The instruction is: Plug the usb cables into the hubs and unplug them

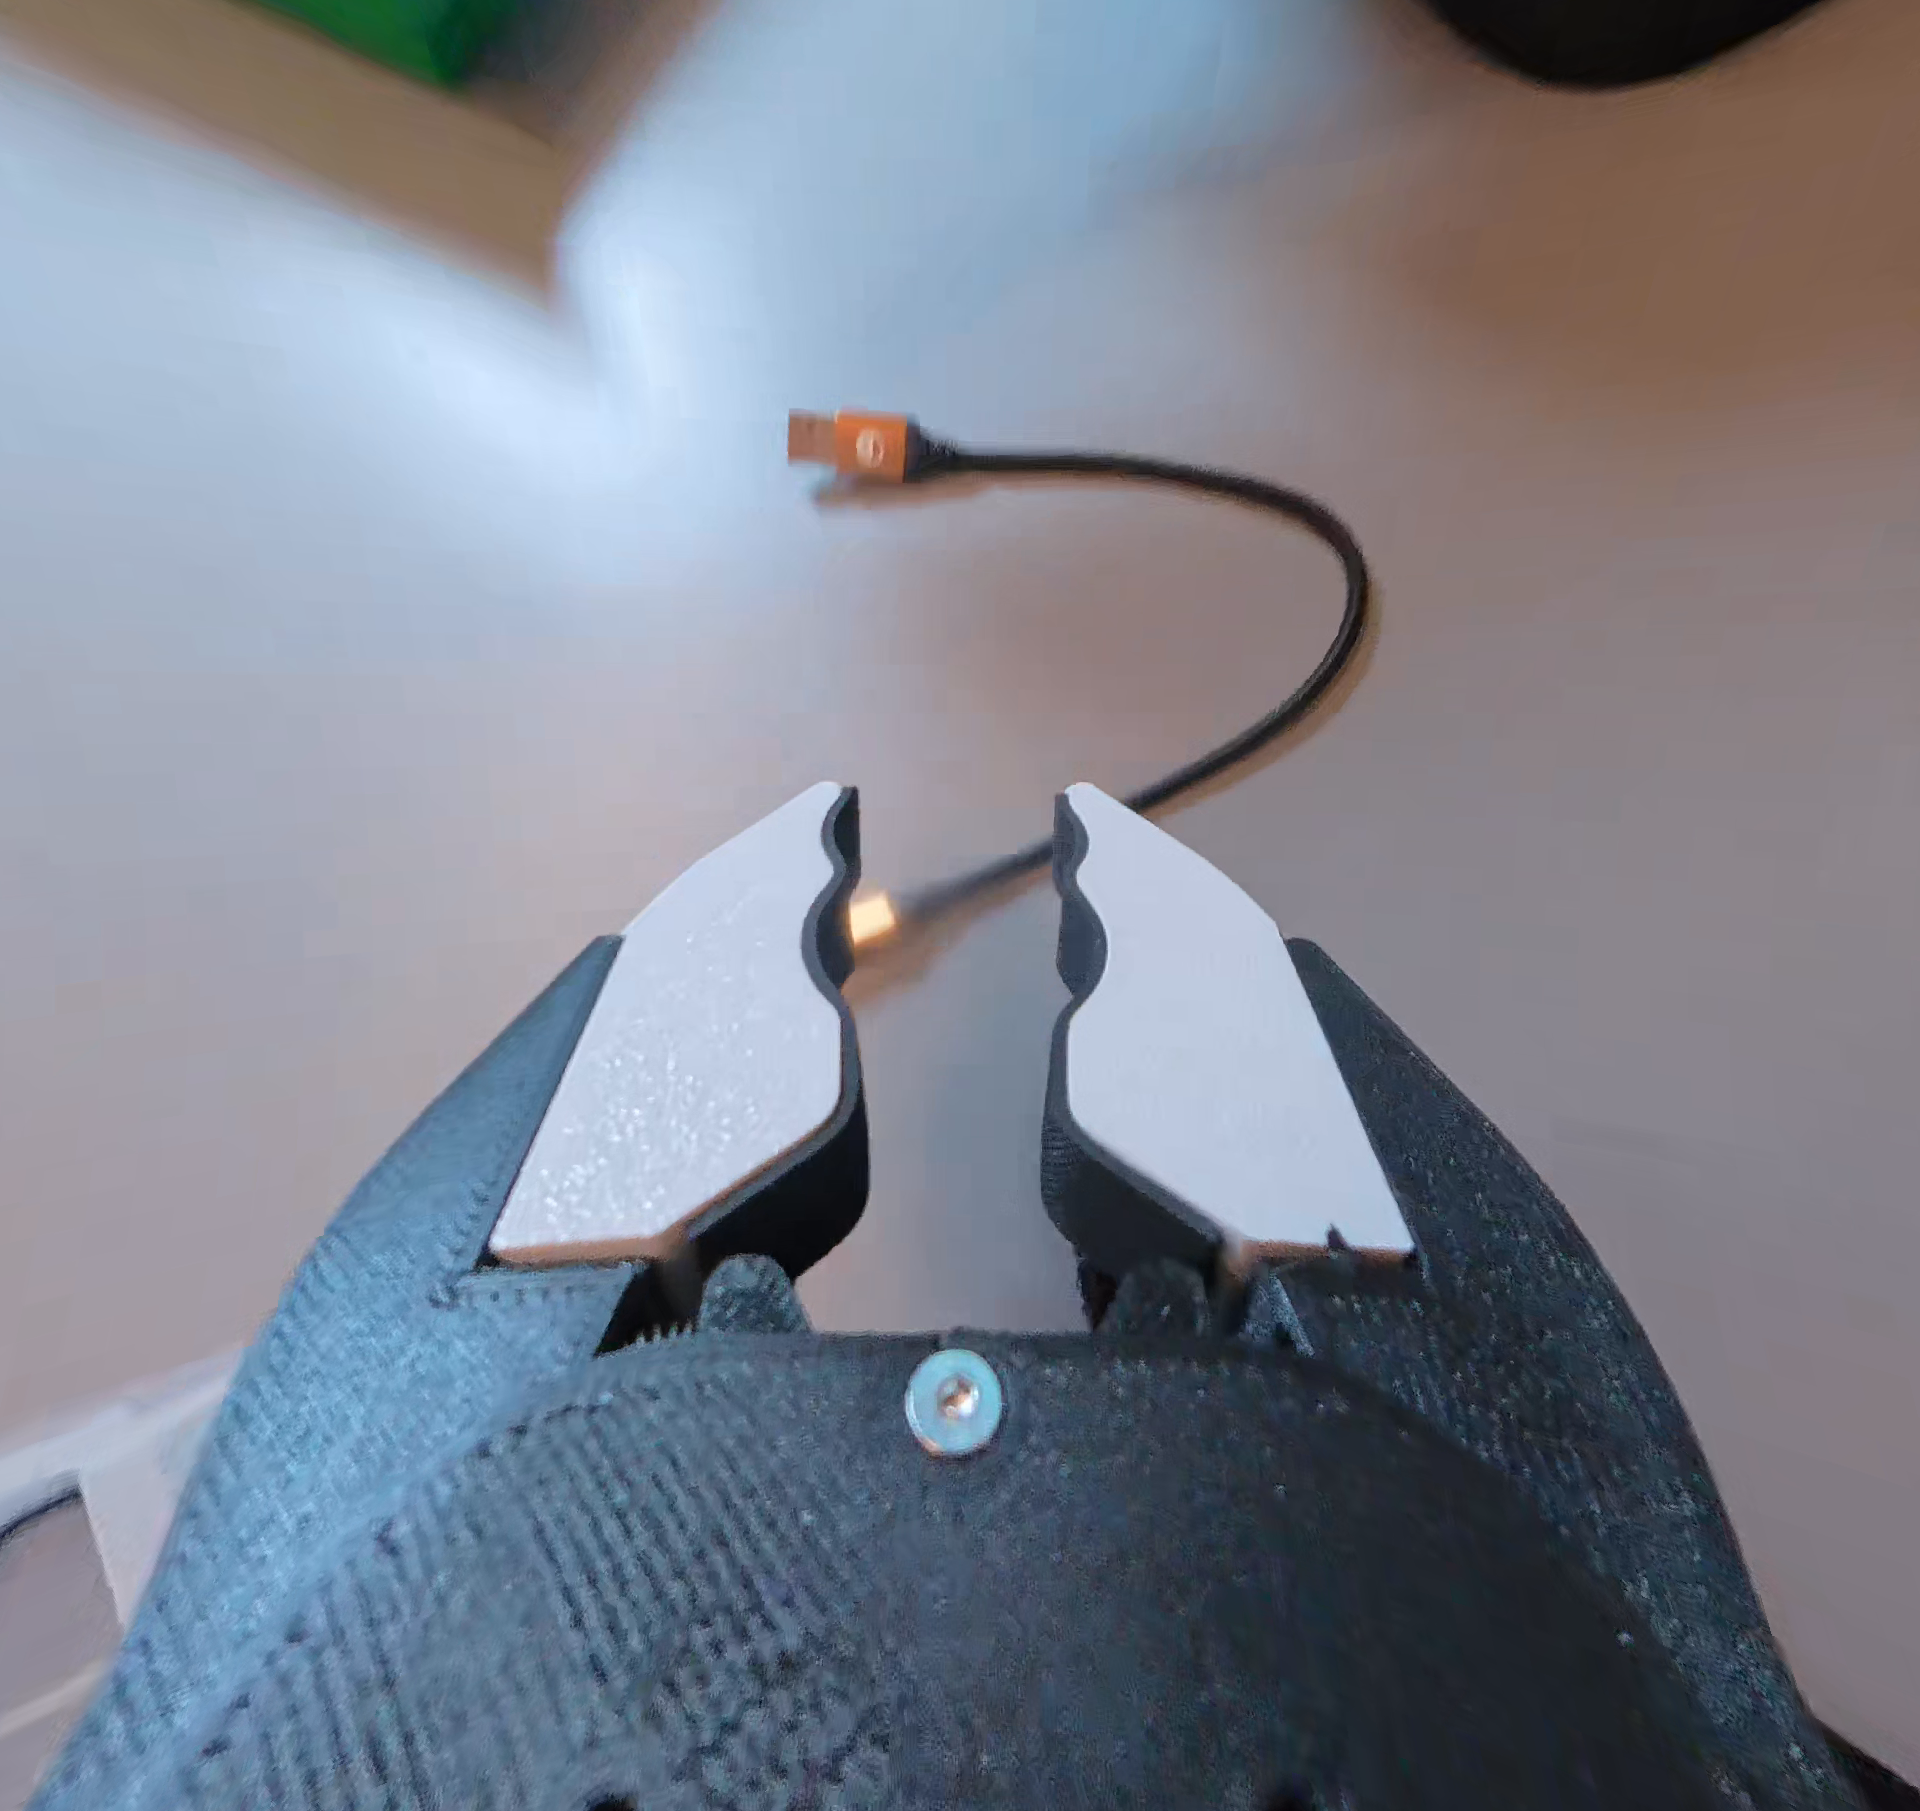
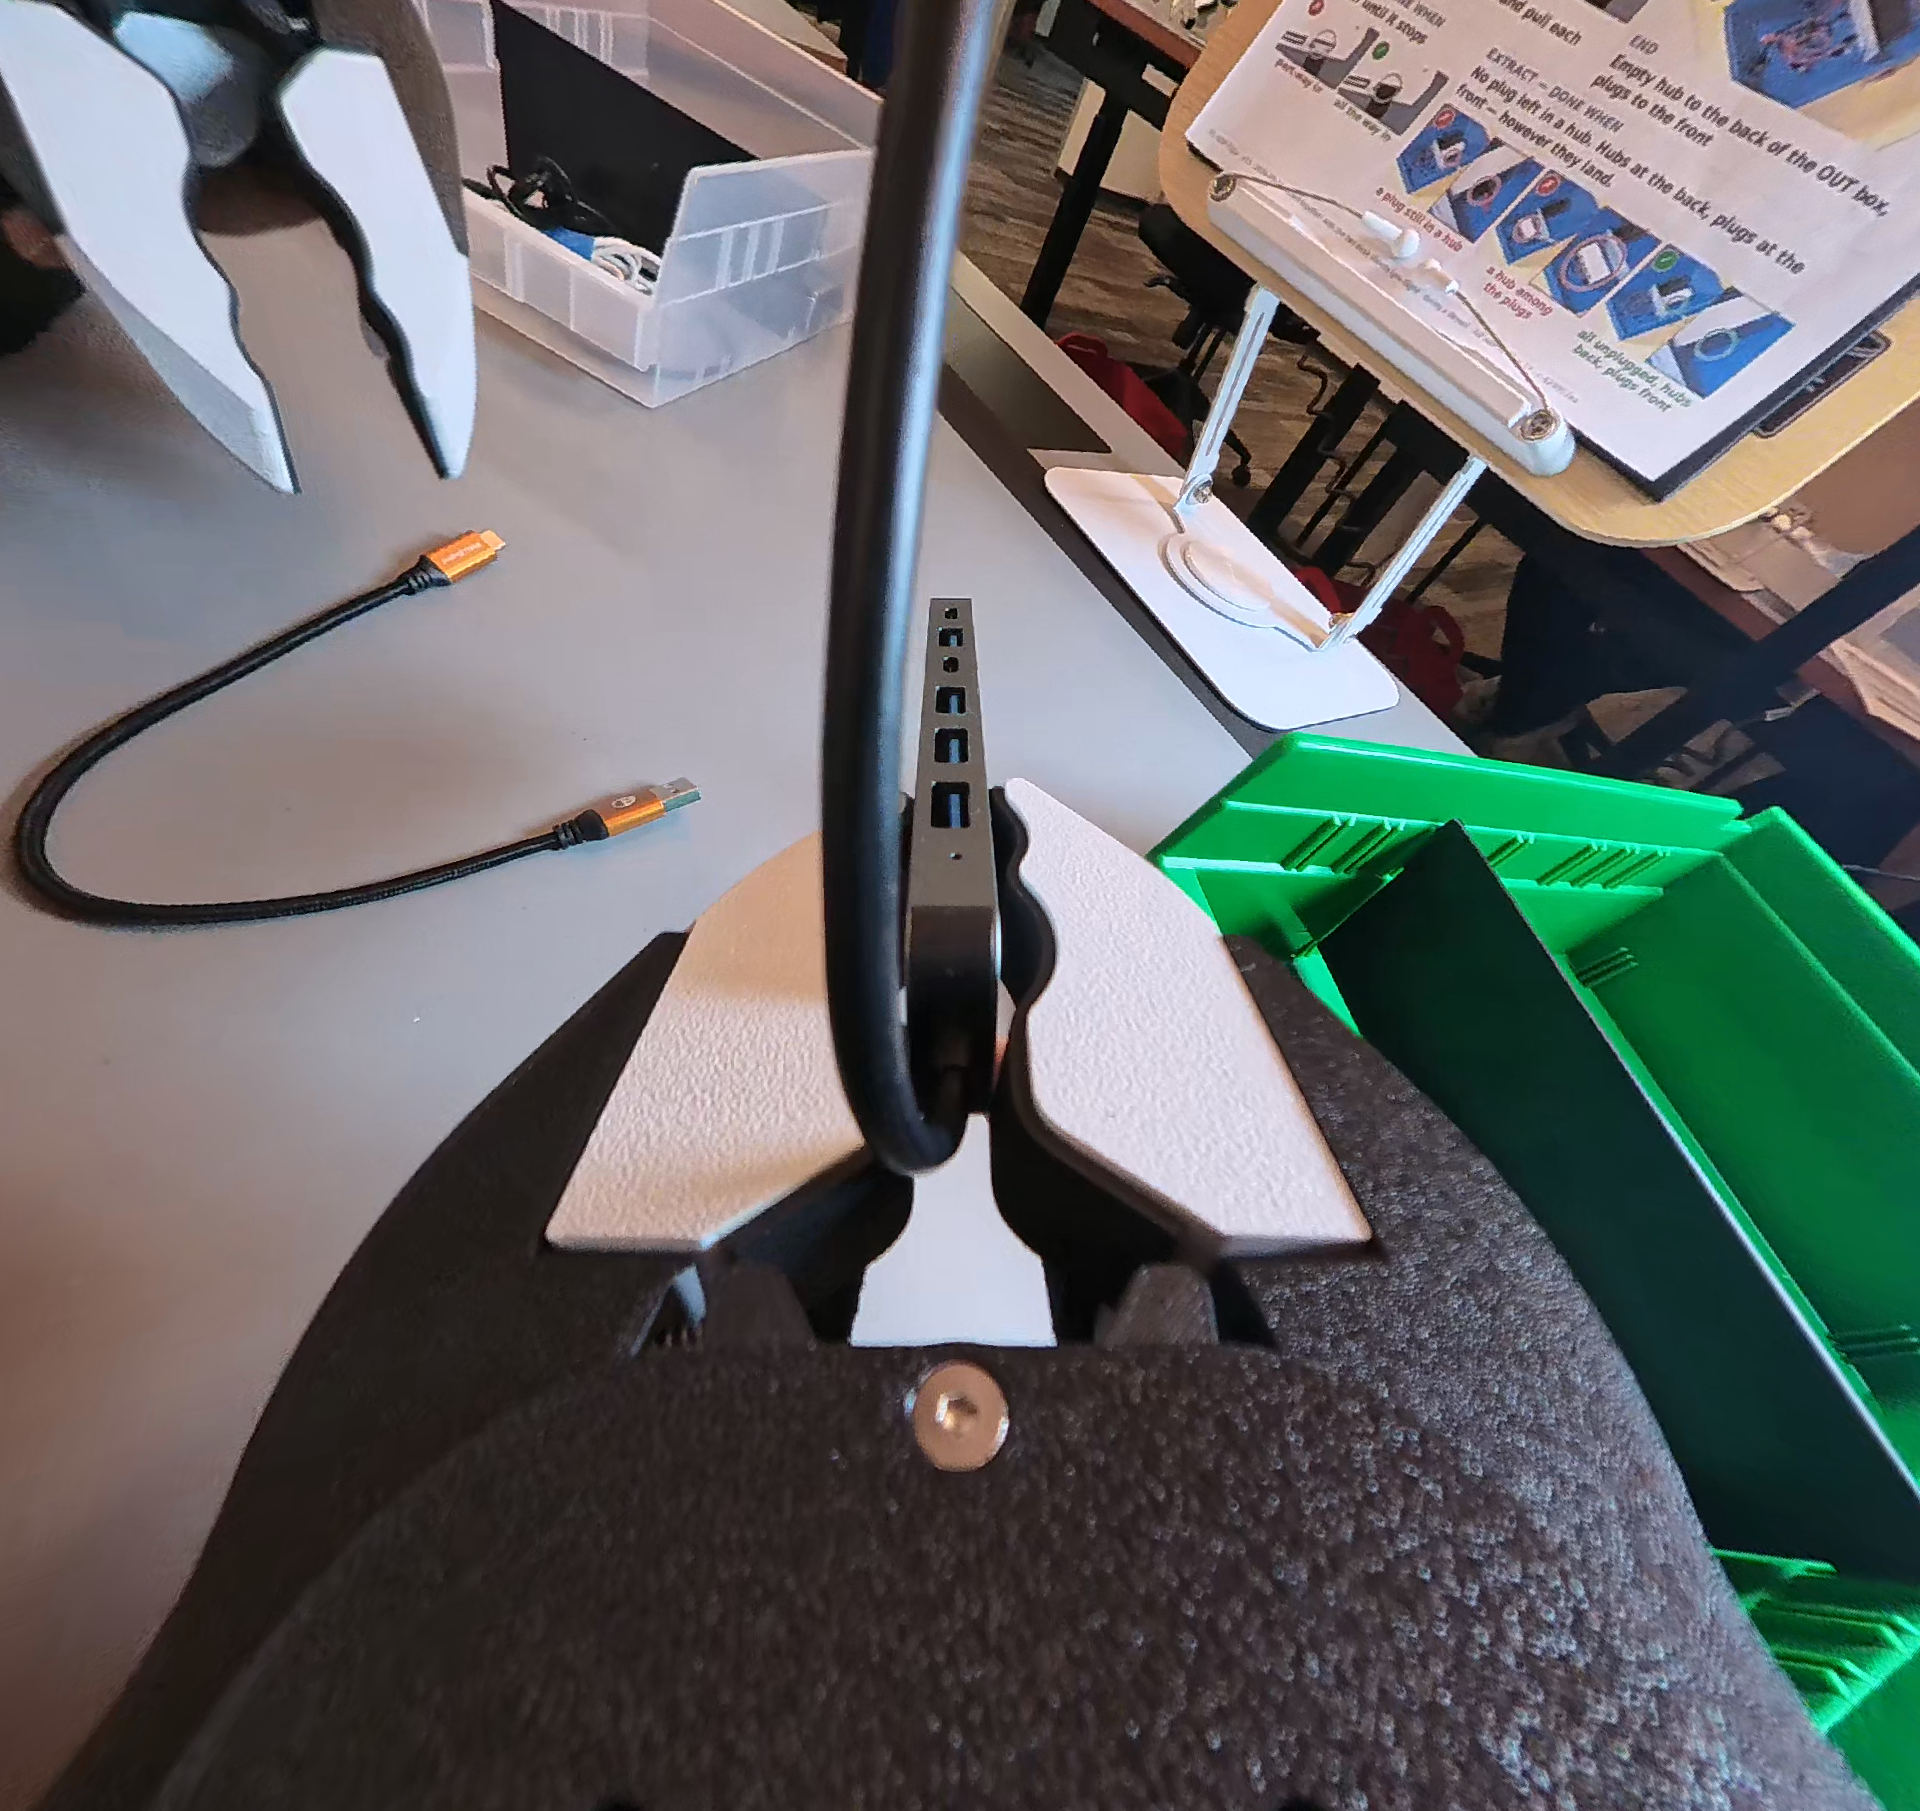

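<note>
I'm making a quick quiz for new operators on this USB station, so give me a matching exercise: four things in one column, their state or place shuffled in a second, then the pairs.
Things:
1. black hub
2. black cable with orange plugs
3. left gripper
4. green bin

States or places:
A. lying loose on the grey table
B. open, over one of the cable's plugs
C. clamped between the right gripper's fingers
D. at the table's right side, with a black divider

Pairs: 1-C, 2-A, 3-B, 4-D
</note>
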The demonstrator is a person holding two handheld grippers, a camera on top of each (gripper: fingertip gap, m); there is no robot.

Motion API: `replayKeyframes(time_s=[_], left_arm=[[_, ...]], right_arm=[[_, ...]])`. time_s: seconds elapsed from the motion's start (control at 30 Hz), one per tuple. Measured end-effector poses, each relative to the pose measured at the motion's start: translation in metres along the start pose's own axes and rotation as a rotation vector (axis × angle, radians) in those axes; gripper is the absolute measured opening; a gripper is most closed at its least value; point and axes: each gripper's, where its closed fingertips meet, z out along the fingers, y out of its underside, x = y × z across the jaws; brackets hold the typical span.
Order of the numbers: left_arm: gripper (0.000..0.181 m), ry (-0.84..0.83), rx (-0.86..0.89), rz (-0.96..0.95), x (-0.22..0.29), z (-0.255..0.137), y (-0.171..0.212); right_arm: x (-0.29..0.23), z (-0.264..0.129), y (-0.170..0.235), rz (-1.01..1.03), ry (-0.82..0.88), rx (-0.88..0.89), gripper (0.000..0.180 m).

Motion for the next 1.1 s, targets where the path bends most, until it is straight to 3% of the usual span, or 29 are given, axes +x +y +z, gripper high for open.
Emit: replayKeyframes(time_s=[0.33, 0.63, 0.93, 1.1], left_arm=[[0.041, -0.006, -0.202, -0.093, -0.004, 0.004, 0.047], [0.044, -0.065, -0.076, -0.441, -0.021, 0.001, 0.045], [0.035, -0.102, -0.111, -0.460, -0.011, 0.016, 0.044], [0.023, -0.157, -0.220, -0.305, -0.023, 0.030, 0.041]], right_arm=[[-0.007, 0.003, -0.002, -0.029, -0.012, 0.005, 0.012], [-0.003, 0.001, -0.003, -0.024, 0.004, 0.010, 0.012], [-0.002, 0.001, 0.002, -0.025, 0.004, -0.001, 0.012], [-0.001, -0.001, 0.001, -0.022, 0.007, 0.006, 0.012]])
